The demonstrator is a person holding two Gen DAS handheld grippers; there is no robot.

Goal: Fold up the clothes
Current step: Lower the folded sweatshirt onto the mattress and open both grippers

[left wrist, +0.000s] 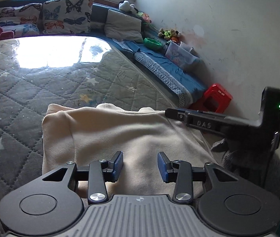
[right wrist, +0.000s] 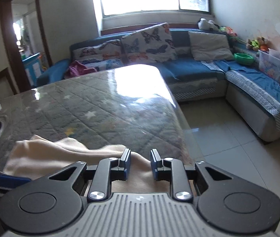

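A cream garment (left wrist: 120, 130) lies folded into a thick block on the quilted table top (left wrist: 21, 83). My left gripper (left wrist: 140, 165) hovers open over its near part, blue pads apart, nothing between them. In the left wrist view my right gripper (left wrist: 179, 114) reaches in from the right, its tip at the garment's far right corner. In the right wrist view the right gripper (right wrist: 140, 163) stands open over the right end of the cream garment (right wrist: 61, 154), with cloth showing below the gap. A grey garment (left wrist: 238, 158) lies to the right of the cream one.
The table's right edge (right wrist: 181, 122) drops to a tiled floor (right wrist: 228, 130). A blue corner sofa (right wrist: 258, 83) with butterfly cushions (right wrist: 147, 41) runs along the far wall. A red stool (left wrist: 214, 98) stands by the wall, a doorway (right wrist: 25, 39) at the left.
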